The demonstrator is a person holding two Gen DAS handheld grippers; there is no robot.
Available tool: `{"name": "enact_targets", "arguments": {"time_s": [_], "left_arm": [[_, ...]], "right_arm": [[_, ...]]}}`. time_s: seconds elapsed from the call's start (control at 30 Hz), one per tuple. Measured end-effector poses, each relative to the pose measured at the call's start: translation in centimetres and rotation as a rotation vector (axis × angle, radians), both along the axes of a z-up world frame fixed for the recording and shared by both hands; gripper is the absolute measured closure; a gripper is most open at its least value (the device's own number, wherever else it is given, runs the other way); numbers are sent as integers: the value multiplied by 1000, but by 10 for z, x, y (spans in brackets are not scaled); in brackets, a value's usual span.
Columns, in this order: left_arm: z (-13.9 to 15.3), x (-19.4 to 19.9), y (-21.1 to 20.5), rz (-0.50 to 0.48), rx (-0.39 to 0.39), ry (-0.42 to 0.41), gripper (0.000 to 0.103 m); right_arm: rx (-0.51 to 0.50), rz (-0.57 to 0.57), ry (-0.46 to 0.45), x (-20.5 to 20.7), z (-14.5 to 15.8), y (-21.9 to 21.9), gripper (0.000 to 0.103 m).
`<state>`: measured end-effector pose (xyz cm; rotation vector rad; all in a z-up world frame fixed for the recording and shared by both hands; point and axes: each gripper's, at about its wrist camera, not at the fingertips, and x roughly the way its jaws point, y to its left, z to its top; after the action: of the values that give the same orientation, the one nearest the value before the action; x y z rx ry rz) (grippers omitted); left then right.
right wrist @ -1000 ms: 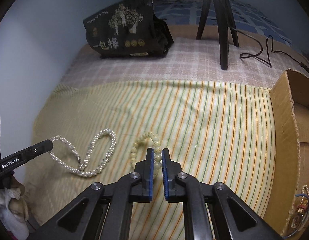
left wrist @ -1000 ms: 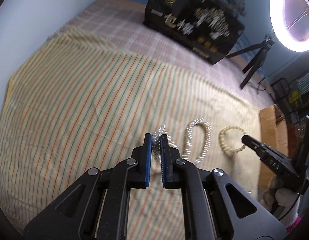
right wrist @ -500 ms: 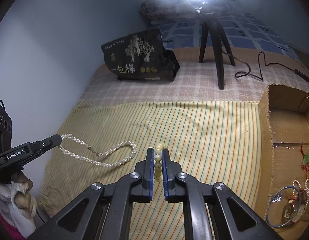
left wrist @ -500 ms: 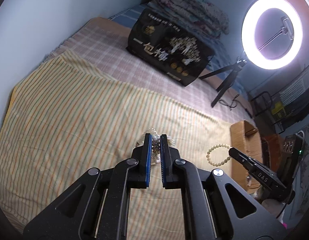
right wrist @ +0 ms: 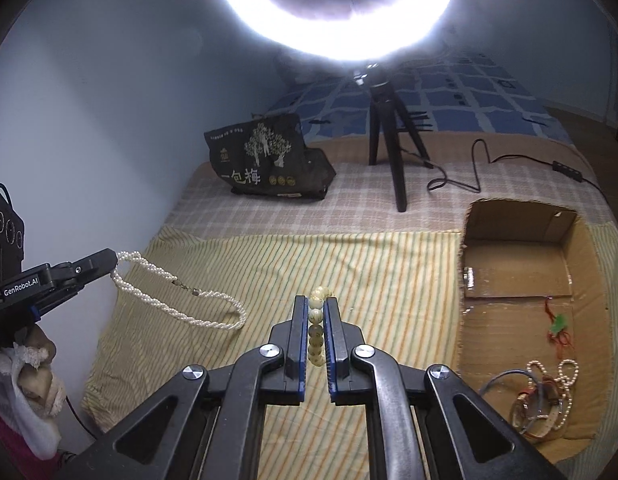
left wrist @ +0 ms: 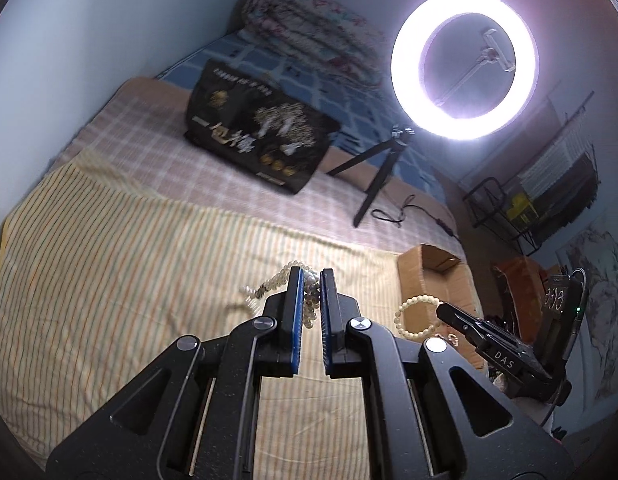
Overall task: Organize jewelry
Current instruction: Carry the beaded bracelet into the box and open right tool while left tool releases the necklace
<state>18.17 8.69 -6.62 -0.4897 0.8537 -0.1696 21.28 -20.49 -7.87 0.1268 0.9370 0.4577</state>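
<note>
Your left gripper (left wrist: 309,280) has its jaws closed on the pearl necklace (right wrist: 177,300), which hangs from the tips as a limp twisted rope, its far loop trailing toward the striped bedspread (right wrist: 369,264); whether it touches the cloth is hard to tell through the blur. Your right gripper (right wrist: 318,308) has its jaws clamped on the cream bead bracelet (right wrist: 316,320), several beads caught between the pads. Both pieces look light and floppy, with smooth round beads that will likely roll out of a loose pinch. Keep your hold across the strand, not on a single bead, and expect swinging. The cardboard box (right wrist: 517,248) to your right already holds other jewelry (right wrist: 549,396).
</note>
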Motion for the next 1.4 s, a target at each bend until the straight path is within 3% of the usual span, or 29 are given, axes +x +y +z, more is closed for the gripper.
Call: {"name": "enact_targets", "arguments": {"time_s": [0.1,0.4,0.63,0.97,1.4], "left_arm": [[10,0,-11,-21,-8,-24,103],[26,7,-54,-90,-3,-67,103],[0,15,-63,-109,65,-5,103],[-55,25,-37,-67,140,130,103],[-73,24,-39,-73,169,176,103]], "right_arm": [[2,-15,-16,-6,9,-16,98],[-24,-75,-14,-28,9,-73,98],[-38,-112,-14,-38,11,-109,98],[-75,-163,8,-31,1,-132,98],[-106,-209,28,-27,-8,-149,98]]}}
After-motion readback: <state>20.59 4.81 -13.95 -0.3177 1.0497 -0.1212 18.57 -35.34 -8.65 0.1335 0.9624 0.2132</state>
